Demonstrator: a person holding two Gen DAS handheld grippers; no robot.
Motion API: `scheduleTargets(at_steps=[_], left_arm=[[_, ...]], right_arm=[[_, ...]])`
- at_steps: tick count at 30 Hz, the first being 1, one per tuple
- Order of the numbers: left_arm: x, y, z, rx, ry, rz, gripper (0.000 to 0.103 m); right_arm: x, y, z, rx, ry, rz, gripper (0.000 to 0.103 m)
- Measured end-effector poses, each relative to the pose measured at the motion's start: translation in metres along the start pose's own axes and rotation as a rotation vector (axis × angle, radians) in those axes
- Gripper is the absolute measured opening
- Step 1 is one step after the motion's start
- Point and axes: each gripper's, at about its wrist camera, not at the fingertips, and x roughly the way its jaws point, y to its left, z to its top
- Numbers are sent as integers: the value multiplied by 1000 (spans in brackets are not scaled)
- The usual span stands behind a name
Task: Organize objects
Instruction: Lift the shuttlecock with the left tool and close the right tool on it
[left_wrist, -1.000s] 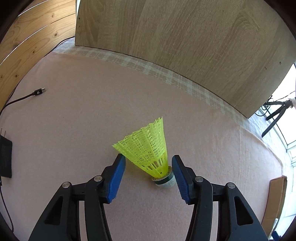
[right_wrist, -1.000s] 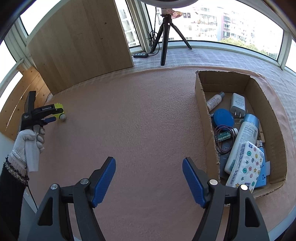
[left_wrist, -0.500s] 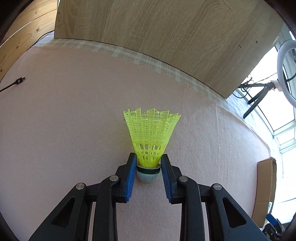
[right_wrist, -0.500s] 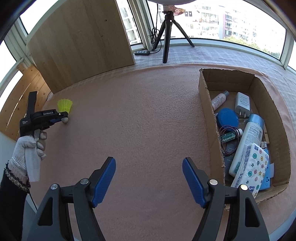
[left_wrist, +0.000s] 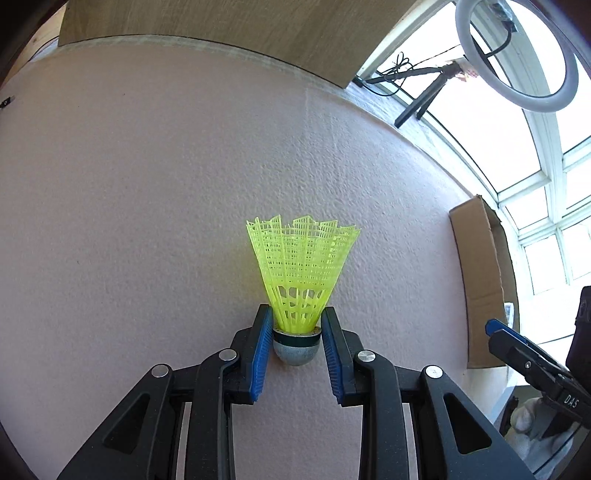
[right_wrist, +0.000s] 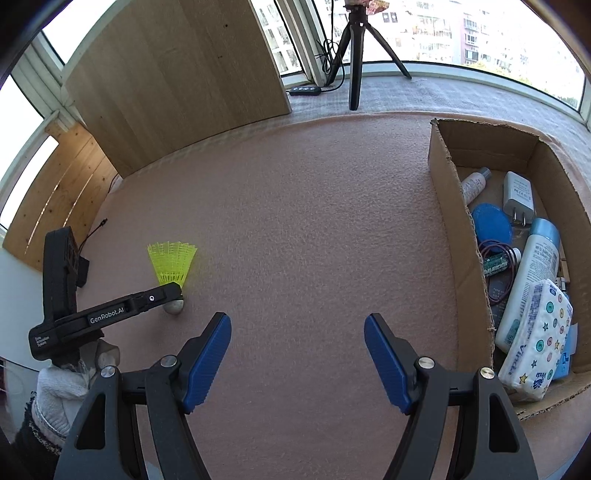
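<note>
A yellow plastic shuttlecock (left_wrist: 301, 273) with a grey-white cork base is held between the blue pads of my left gripper (left_wrist: 296, 332), skirt pointing away from the camera. In the right wrist view the same shuttlecock (right_wrist: 173, 263) shows at the left in the left gripper (right_wrist: 173, 295), lifted above the pink mat. My right gripper (right_wrist: 297, 354) is open and empty over the mat's near middle. A cardboard box (right_wrist: 448, 206) stands at the right.
The box holds a white bottle (right_wrist: 528, 288), a tissue pack (right_wrist: 535, 339), a blue lid (right_wrist: 493, 225), a charger (right_wrist: 519, 194) and other items. A wooden panel (right_wrist: 177, 85) and a tripod (right_wrist: 354, 55) stand at the back. A black cable (right_wrist: 94, 230) lies at the left.
My left gripper closed on the shuttlecock's base, lifted it and swung right toward the box. My right gripper stayed open and hardly moved.
</note>
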Motion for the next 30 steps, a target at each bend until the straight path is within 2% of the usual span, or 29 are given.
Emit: scheduleTargets(at_steps=[5, 10, 17, 19, 23, 25, 28, 30], left_arm=[[4, -33, -29, 95, 46, -20, 29], [5, -63, -54, 252, 63, 33, 31], [8, -69, -59, 286, 78, 36, 31], [9, -69, -58, 291, 84, 31, 31], [9, -64, -51, 289, 87, 18, 31], [9, -66, -52, 293, 92, 17, 29], [7, -70, -53, 306, 93, 6, 29], [5, -77, -53, 325, 83, 11, 30]], right_arm=[[14, 3, -6, -5, 41, 46, 71], [27, 11, -12, -14, 86, 120, 71], [50, 23, -14, -22, 143, 204, 69], [58, 24, -13, -12, 162, 225, 59], [73, 28, -13, -1, 199, 260, 47], [79, 29, -13, 1, 215, 271, 34], [80, 29, -12, 2, 216, 289, 27], [78, 28, -11, -7, 205, 285, 26]])
